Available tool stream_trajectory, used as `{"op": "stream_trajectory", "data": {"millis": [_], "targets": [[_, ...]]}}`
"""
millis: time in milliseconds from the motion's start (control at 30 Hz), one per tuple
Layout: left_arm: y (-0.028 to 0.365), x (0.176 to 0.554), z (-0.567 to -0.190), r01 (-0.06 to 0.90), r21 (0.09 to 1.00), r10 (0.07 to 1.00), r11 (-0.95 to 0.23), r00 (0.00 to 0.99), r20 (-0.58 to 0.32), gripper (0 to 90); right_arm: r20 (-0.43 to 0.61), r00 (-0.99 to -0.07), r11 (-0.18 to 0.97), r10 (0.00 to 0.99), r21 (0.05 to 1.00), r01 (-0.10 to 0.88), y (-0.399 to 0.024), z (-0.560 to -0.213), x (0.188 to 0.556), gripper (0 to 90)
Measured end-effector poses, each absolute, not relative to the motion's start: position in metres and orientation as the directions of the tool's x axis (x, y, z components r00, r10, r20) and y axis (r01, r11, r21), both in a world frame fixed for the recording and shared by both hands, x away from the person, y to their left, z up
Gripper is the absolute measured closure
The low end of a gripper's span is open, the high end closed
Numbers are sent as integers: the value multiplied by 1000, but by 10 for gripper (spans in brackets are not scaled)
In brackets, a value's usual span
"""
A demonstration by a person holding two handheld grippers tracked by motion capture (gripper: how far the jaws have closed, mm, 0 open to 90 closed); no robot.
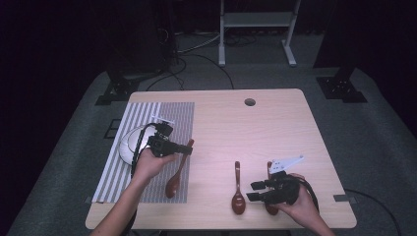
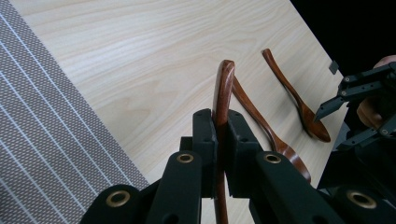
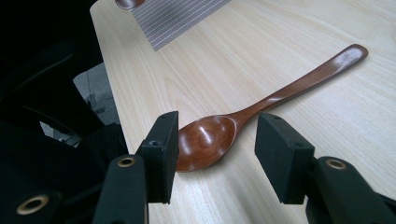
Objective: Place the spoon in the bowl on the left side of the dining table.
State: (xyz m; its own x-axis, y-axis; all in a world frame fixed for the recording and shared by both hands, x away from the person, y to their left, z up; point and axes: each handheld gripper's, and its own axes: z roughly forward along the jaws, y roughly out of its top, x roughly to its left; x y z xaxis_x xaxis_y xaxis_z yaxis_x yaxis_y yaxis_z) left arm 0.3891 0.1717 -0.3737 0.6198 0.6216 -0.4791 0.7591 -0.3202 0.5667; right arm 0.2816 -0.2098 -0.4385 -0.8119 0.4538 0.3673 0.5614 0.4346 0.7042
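My left gripper (image 1: pixel 186 148) is shut on the handle of a brown wooden spoon (image 1: pixel 175 177), which hangs tilted over the striped mat (image 1: pixel 162 115), bowl end down. In the left gripper view the handle (image 2: pixel 223 91) stands pinched between the left gripper (image 2: pixel 220 127) pads. My right gripper (image 1: pixel 254 191) sits low near the table's front edge, jaws open, pointing left at a second spoon (image 1: pixel 238 189) lying flat. The right gripper view shows that spoon's bowl (image 3: pixel 205 140) just beyond the open right gripper (image 3: pixel 217 149). A third spoon (image 1: pixel 269 168) lies partly under the right gripper.
A white plate (image 1: pixel 129 145) rests on the mat to the left of my left hand. The wooden table (image 1: pixel 246 132) has a round cable hole (image 1: pixel 250 102) at the back. The two flat spoons (image 2: pixel 266 133) (image 2: pixel 299 105) lie side by side near the front.
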Motion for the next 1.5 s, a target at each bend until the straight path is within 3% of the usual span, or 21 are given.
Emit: {"op": "stream_trajectory", "data": {"millis": [700,1500], "targets": [[195,421,-340,763,563,644,-318,610,-462,843,381,-804,431,457,695,575,-214,-439,289,489],[244,456,-339,794,556,697,-246,544,-468,843,378,-799,423,468,698,578,-220,-433,294,491]]}}
